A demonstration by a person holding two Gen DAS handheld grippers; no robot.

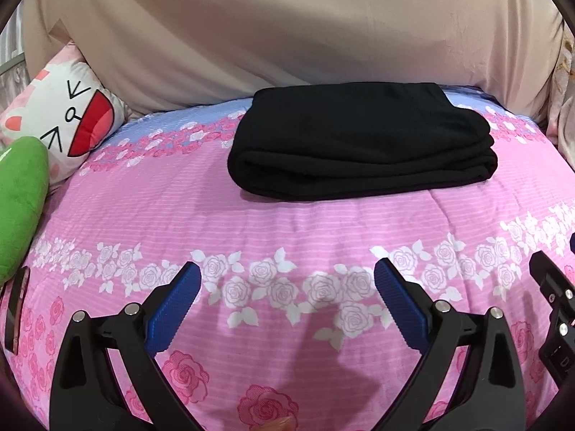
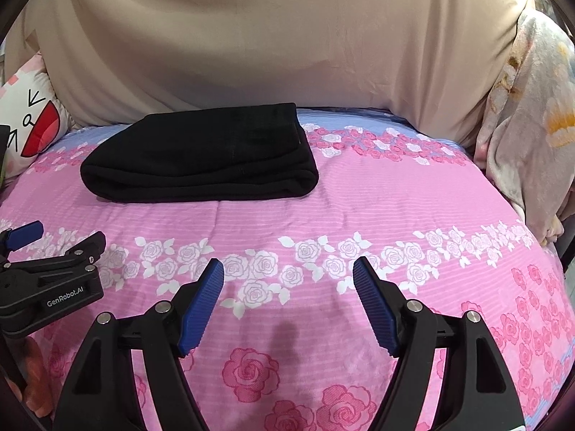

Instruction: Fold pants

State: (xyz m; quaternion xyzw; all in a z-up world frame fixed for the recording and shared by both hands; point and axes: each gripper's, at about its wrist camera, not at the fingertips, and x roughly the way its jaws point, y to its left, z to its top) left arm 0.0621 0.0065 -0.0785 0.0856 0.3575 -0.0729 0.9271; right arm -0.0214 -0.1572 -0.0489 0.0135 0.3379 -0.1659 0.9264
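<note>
While pants (image 1: 363, 140) lie folded — cat pillow (image 1: 63, 118) beside, tools apart.

The folded pants (image 1: 363, 142) lie on the bed (image 1: 251, 222), toward its far side, touching the draped sheet (image 1: 287, 28) behind them. A cushion (image 1: 61, 118) sits at the far left, a plush toy (image 1: 18, 204) nearer on the left. A blanket (image 2: 532, 136) is bunched at the right. Both tools, left tool (image 1: 287, 287) and right tool (image 2: 288, 280), are at the near edge, well apart from the pants
</note>
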